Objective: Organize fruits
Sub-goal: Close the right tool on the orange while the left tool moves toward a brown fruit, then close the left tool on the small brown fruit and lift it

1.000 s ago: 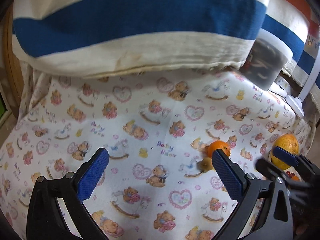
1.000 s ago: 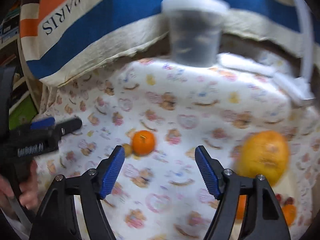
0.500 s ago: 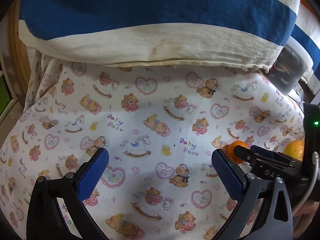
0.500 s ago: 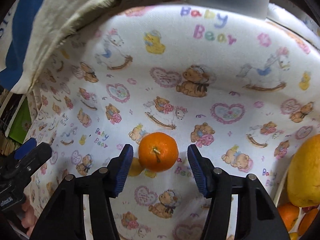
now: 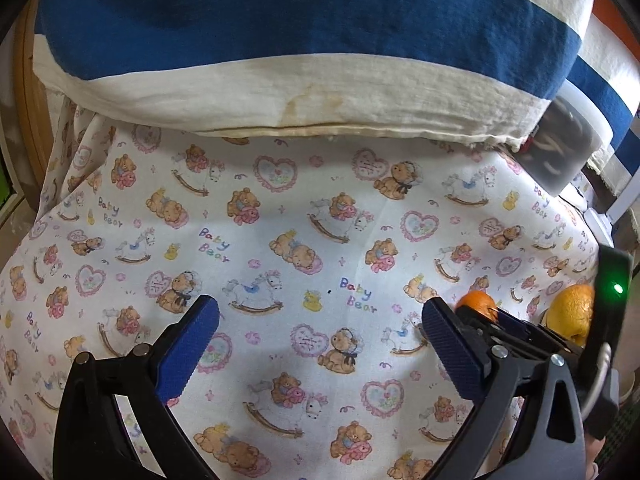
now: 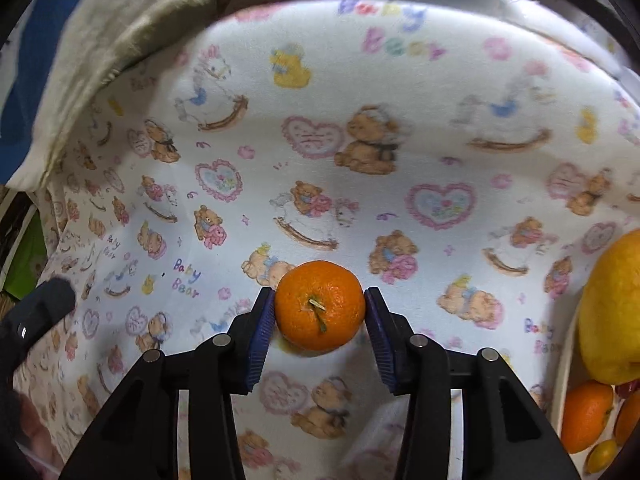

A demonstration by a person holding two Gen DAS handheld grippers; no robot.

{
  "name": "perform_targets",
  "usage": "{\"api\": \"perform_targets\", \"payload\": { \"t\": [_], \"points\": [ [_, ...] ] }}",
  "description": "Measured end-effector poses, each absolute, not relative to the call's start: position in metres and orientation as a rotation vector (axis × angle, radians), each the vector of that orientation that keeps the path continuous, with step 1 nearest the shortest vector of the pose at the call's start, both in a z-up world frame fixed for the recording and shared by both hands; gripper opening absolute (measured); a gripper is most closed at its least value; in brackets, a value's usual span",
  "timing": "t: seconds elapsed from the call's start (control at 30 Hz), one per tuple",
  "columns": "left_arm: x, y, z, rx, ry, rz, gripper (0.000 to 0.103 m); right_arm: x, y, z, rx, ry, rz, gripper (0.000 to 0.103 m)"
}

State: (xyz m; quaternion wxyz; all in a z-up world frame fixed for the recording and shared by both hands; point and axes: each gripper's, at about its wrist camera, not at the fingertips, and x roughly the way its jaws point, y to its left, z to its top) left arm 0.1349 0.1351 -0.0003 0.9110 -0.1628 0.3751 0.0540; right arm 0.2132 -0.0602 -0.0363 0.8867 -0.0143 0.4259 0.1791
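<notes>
Our right tool (image 6: pixel 320 312) has its two blue pads pressed against either side of a small orange (image 6: pixel 320 306), stem facing us, the fruit resting on the patterned cloth (image 6: pixel 400 208) that covers the desk. To the right of this tool, at the picture's edge, a tray (image 6: pixel 566 376) already holds a large yellow fruit (image 6: pixel 612 312) and a few small oranges (image 6: pixel 586 416), so we judge the sorting partly done, with this orange the only loose fruit we can see. It is gripped but not yet lifted, and carrying it over to the tray is what remains.

Our left tool (image 5: pixel 316 344) hangs wide apart and empty above bare cloth, with the right tool and its orange just off its right finger.

Half a second ago the right tool's pads stood apart on either side of the orange without touching it; now they have closed onto it and the fruit looms nearer. The left tool has kept its wide gap.
</notes>
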Motion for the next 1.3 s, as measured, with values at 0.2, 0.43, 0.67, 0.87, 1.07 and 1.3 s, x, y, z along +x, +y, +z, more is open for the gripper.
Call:
{"api": "perform_targets", "payload": {
  "t": [0.2,0.43,0.67,0.87,1.07,1.3],
  "points": [
    [0.138,0.125,-0.005,-0.324,0.769,0.075,0.086,0.180,-0.085,-0.028,-0.109,0.727,0.373,0.047],
    [0.145,0.098,-0.011,-0.245,0.765,-0.018,0.072,0.147,-0.108,-0.010,-0.128,0.549,0.347,0.047],
    [0.153,0.060,-0.020,-0.127,0.749,-0.095,0.058,0.142,-0.122,-0.001,-0.098,0.506,0.339,0.047],
    [0.160,0.034,-0.031,-0.095,0.765,-0.166,0.048,0.149,-0.128,-0.007,-0.036,0.542,0.344,0.047],
    [0.167,0.023,-0.040,-0.097,0.807,-0.187,0.031,0.151,-0.130,-0.010,-0.017,0.554,0.345,0.047],
    [0.174,0.030,-0.046,-0.152,0.844,-0.171,0.023,0.152,-0.132,-0.010,-0.006,0.562,0.341,0.047]
  ]
}}
